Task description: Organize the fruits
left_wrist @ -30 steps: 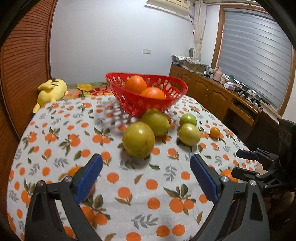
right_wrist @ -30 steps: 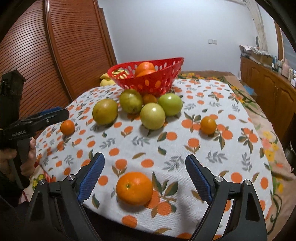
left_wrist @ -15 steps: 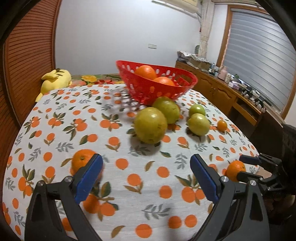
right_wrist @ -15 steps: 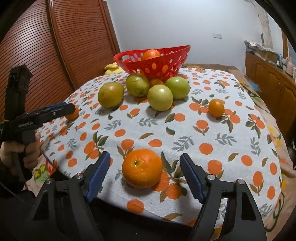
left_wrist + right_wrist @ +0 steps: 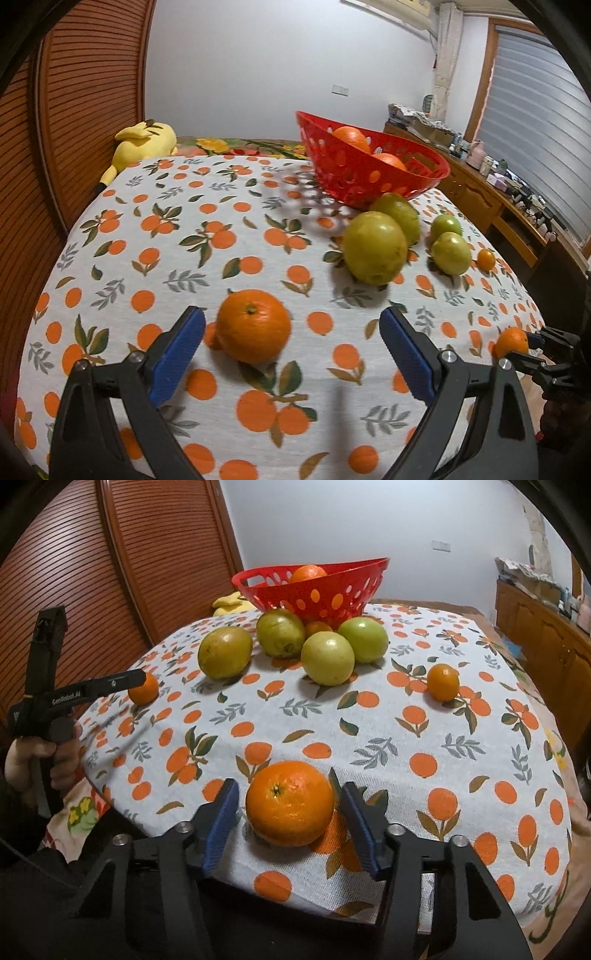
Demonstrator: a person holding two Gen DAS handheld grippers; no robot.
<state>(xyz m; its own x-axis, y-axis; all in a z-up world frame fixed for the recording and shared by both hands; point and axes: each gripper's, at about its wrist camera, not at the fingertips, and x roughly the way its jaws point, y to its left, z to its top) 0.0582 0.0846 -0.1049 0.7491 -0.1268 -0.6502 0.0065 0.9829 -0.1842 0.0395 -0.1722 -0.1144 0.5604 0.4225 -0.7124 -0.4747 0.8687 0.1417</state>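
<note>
On the bench's near edge, an orange (image 5: 290, 802) sits squarely between the spread right hand-held gripper (image 5: 288, 821), while the left hand-held gripper (image 5: 291, 354), also spread, has another orange (image 5: 253, 325) at eleven o'clock.

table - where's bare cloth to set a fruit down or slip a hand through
Widest free patch: the tablecloth between the yellow plush toy, the red basket and the near orange. Another lies between the small orange and the table's right edge. Crowded: the green fruits bunched against the basket front.
</note>
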